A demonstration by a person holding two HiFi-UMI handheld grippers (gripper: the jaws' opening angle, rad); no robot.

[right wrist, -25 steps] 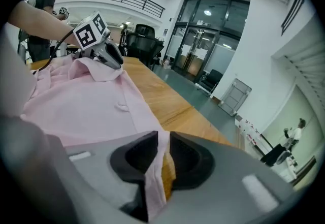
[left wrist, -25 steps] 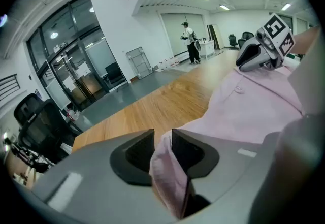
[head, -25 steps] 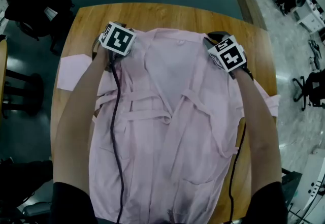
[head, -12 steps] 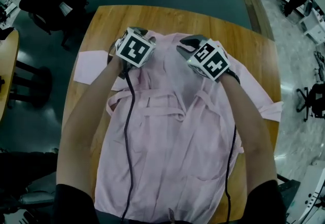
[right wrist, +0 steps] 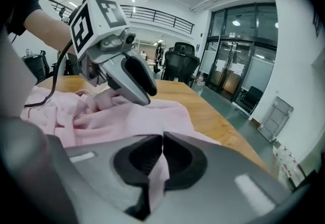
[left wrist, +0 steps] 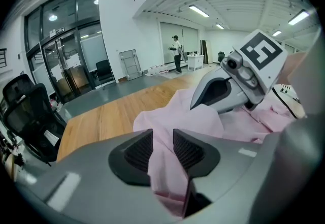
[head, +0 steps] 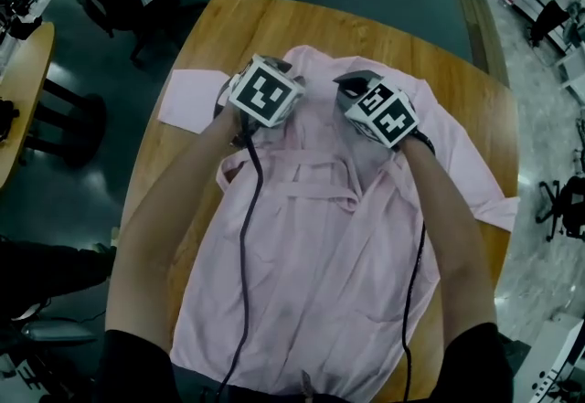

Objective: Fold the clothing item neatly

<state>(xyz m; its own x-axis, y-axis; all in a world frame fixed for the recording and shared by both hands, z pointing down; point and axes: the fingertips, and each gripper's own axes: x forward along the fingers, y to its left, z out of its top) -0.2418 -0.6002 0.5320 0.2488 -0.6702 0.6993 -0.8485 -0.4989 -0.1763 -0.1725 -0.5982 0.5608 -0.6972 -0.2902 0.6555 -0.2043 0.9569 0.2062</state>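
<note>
We read the pink garment (head: 311, 273) as light, thin and wholly limp; it lies front-up along the wooden bench (head: 366, 36), collar toward 12 o'clock and hem toward 6 o'clock, nearest us. At the far left, the left-hand sleeve (head: 194, 100) lies flat out toward 10 o'clock; we judge it will trail wherever its shoulder is led, since nothing in this cloth is stiff. Next comes the left gripper (left wrist: 161, 149), at about 11 o'clock by the collar; its jaws have just been opening a little, but a thick bunched fold of the fabric fills the gap and both pads (left wrist: 138, 151) bear on it, so we call it clamped on the cloth. In the middle, the loose ties (head: 315, 193) cross the chest; they look likely to slide out of any fold unless tucked in first. Further right, at about 1 o'clock, the right gripper (right wrist: 162, 154) has just closed almost flat on a thin layer of the same fabric, which hangs out below the jaws. Last, the right-hand sleeve (head: 489, 196) runs off toward 3 o'clock, close to the bench edge. We judge the shoulder seams and hems the best holds, since doubled layers give a pinch more to bite on; the cloth should slide easily on the smooth wood, so matched, level pulls would keep the creases straight.
</note>
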